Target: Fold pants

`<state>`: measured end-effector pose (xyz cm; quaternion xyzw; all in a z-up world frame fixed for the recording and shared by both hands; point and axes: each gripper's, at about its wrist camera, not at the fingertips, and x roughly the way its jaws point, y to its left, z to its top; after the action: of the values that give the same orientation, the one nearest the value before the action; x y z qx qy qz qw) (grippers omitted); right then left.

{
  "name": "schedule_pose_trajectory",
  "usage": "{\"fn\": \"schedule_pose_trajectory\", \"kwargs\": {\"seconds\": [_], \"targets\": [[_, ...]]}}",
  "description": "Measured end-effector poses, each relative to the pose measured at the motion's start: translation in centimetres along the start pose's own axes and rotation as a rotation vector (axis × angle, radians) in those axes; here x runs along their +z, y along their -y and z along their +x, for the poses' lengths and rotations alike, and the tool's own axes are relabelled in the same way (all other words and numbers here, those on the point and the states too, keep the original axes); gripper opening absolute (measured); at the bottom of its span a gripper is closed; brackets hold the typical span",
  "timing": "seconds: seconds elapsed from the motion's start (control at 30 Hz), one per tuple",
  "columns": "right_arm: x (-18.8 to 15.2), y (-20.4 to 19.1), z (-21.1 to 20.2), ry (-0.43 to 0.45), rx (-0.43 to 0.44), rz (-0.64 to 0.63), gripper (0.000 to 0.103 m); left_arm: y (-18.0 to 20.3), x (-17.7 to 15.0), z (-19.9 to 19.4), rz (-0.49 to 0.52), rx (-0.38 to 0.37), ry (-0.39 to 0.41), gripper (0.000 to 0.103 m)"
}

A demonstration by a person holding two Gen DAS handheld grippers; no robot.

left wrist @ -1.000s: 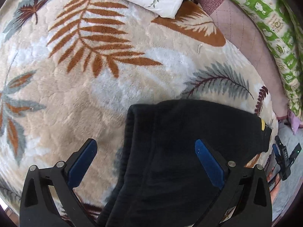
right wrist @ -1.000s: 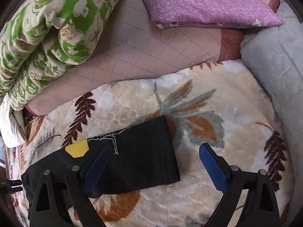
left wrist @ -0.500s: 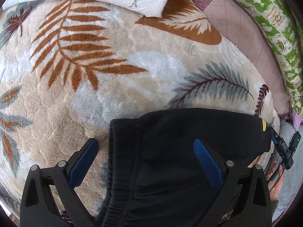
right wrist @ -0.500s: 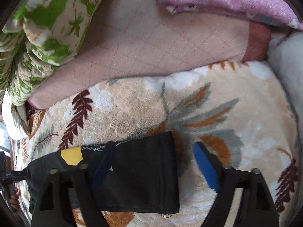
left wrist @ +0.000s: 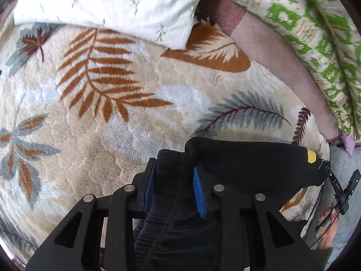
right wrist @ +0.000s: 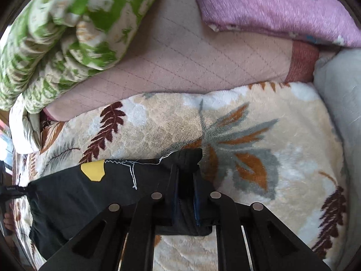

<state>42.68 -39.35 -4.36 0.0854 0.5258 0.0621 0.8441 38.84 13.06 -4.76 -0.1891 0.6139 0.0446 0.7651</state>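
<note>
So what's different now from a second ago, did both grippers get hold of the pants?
Yes. Both were open over the pants; the left gripper is now closing on the bunched waistband end of the pants, the right gripper on the opposite end, lifting its corner. The leaf blanket and pillow look unchanged.

— The black pants (left wrist: 248, 169) run down behind the left tool (left wrist: 173, 189) and off the bottom edge, so their full length can't be told.

— Same at the right tool (right wrist: 186, 194): the cloth between its blades hides the pads. The green quilt (right wrist: 63, 36) far beyond it is smeared with blur, and the bare hand (left wrist: 327, 232) right of the left tool is half cut off.
</note>
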Motion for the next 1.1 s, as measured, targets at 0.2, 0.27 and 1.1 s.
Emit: {"fn": "schedule_pose_trajectory", "kwargs": {"seconds": [0.2,0.27,1.1], "targets": [[-1.5,-0.7,-4.3,0.063,-0.02,-0.081,0.009,-0.4,-3.1,-3.2,0.091,0.069,0.125,0.027],[-2.4,-0.9,-5.9,0.091,-0.023,-0.105,0.009,-0.3,-4.0,-4.3,0.102,0.075,0.16,0.026],[-24.7,0.8,-14.7,0.121,0.054,-0.159,0.018,-9.7,-20.3,-2.0,-0.035,0.04,0.077,0.025]]}}
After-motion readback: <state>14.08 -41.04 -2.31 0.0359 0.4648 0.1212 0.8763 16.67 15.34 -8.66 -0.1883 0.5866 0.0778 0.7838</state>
